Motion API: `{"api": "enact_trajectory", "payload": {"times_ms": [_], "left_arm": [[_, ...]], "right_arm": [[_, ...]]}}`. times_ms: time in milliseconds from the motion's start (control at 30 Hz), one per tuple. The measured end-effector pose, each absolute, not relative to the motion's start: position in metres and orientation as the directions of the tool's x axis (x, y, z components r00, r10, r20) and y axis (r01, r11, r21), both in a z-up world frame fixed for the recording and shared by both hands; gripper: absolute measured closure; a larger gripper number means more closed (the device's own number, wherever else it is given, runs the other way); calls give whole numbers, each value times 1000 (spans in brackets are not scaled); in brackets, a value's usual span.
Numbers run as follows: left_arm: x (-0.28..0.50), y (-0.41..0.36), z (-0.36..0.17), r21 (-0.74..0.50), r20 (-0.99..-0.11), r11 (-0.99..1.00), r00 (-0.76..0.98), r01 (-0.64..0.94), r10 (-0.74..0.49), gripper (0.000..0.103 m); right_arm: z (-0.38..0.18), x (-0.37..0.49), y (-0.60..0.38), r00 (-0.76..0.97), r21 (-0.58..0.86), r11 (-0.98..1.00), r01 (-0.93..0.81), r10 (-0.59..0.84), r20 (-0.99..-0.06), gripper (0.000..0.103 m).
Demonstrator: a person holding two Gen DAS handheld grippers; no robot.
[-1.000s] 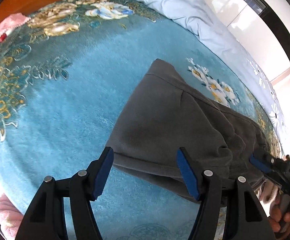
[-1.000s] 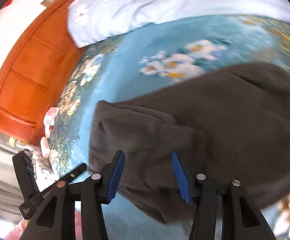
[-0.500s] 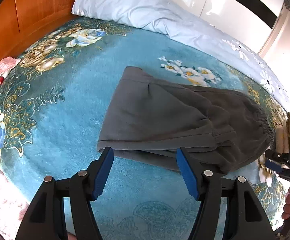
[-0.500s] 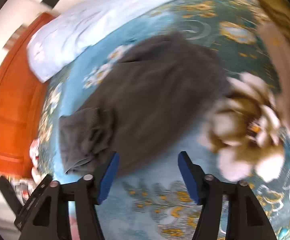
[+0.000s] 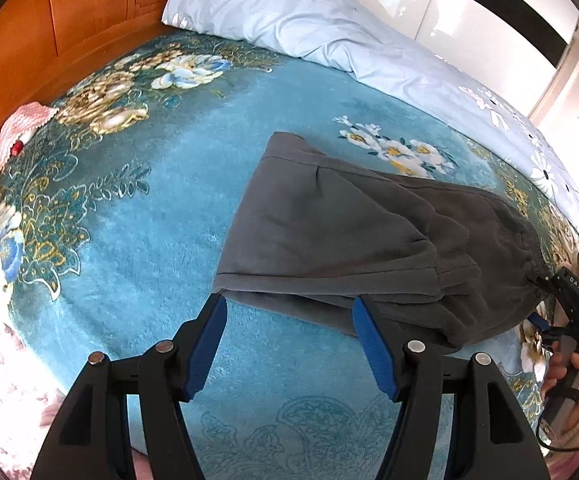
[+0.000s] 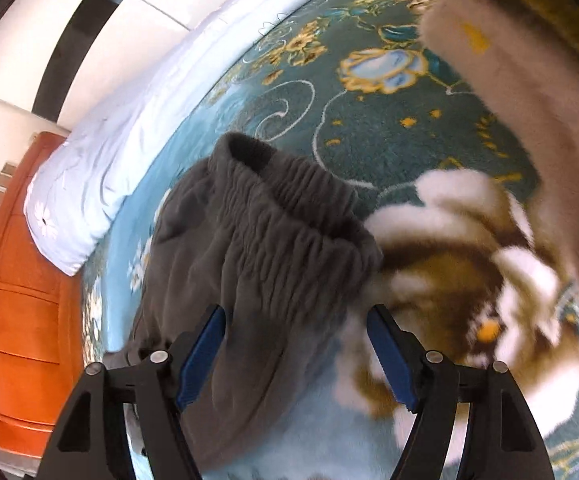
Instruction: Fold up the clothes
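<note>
I look down along my left gripper (image 5: pixel 289 340) at a bed covered by a teal blanket (image 5: pixel 141 216) patterned with gold and white flowers. Grey trousers (image 5: pixel 349 232) lie folded on the blanket, right of the middle, with the leg hems toward the wooden headboard (image 5: pixel 49 28) and the elastic waistband (image 5: pixel 529 248) toward the right edge of this view. My left gripper hangs above the near edge of the trousers with its blue pads apart; nothing is between them, and I cannot tell whether the tips touch the cloth. A pale blue pillow (image 5: pixel 289 12) with daisy prints lies along the far side of the bed, and a pink knitted item (image 5: pixel 17 128) sits at the left, by the headboard. At the far right of this view a hand (image 5: pixel 573 384) holds my right gripper (image 5: pixel 545 320) just beside the waistband. From the right wrist, my right gripper (image 6: pixel 295 352) is released and its jaws are opening; the gathered waistband (image 6: pixel 289 216) and the grey cloth below it lie under the gap, closer to the left pad, and neither pad presses on it. To the right of the waistband is a large, blurred white and brown flower of the blanket (image 6: pixel 457 264). A cream and olive garment (image 6: pixel 529 80) fills the upper right corner of that view.
</note>
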State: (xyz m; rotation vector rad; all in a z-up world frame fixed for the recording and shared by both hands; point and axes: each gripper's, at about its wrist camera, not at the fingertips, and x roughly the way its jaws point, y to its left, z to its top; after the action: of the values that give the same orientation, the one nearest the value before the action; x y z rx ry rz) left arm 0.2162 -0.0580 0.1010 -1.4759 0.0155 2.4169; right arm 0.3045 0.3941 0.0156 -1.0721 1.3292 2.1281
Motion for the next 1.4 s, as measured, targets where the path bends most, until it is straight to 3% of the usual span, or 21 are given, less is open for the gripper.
{"api": "enact_trajectory", "payload": {"times_ms": [333, 500, 633, 833, 1000, 1233, 1400], "left_arm": [[208, -60, 91, -162, -886, -958, -393, -235, 246, 37], [208, -60, 91, -167, -886, -956, -389, -240, 253, 37], [209, -64, 93, -178, -882, -957, -394, -230, 259, 37], [207, -76, 98, -202, -873, -959, -407, -200, 269, 37], [203, -94, 98, -232, -870, -963, -413, -139, 270, 37], [198, -125, 96, -260, -869, -965, -426, -36, 250, 37], [195, -147, 87, -283, -879, -958, -413, 50, 238, 37]], "right_arm": [[9, 300, 409, -715, 692, -343, -636, -74, -695, 29], [14, 300, 399, -715, 691, -339, -639, -71, -696, 57], [38, 296, 393, -702, 656, -406, -636, -49, -710, 63], [116, 260, 345, -721, 552, -662, -508, -24, -693, 67], [175, 220, 255, -757, 414, -874, -257, -84, -648, 69], [171, 185, 112, -688, 190, -981, 28, -157, -709, 69], [135, 177, 41, -613, 5, -986, 169, -109, -782, 69]]}}
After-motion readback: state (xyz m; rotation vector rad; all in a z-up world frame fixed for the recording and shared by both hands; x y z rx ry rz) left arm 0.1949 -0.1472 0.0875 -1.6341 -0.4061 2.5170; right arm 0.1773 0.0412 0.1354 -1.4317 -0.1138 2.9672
